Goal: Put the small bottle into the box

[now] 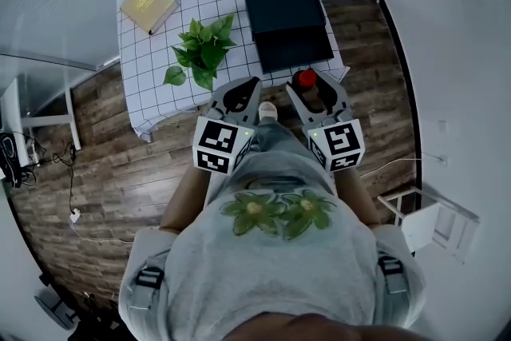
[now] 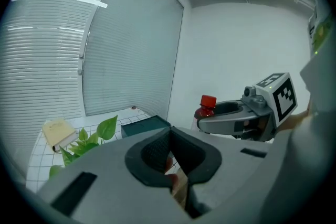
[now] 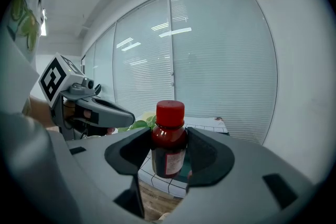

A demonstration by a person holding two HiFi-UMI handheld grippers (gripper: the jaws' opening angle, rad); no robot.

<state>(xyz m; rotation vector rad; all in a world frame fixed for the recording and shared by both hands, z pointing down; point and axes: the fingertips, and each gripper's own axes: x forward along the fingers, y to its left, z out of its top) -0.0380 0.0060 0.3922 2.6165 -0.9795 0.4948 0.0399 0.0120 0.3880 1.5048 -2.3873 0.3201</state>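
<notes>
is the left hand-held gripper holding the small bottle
No, the small bottle is clamped in the right hand-held gripper; the left hand-held gripper is shut on nothing.

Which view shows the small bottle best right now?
The right gripper view: the small bottle stands upright, close up, clamped between the right gripper's jaws, red cap and label visible. The head view shows only its red cap from above; the left gripper view shows cap and shoulder beyond that gripper's body.

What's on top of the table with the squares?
A yellow book, a leafy plant and a dark box. The left gripper and right gripper, holding the bottle, hide bits of the table's edge.
</notes>
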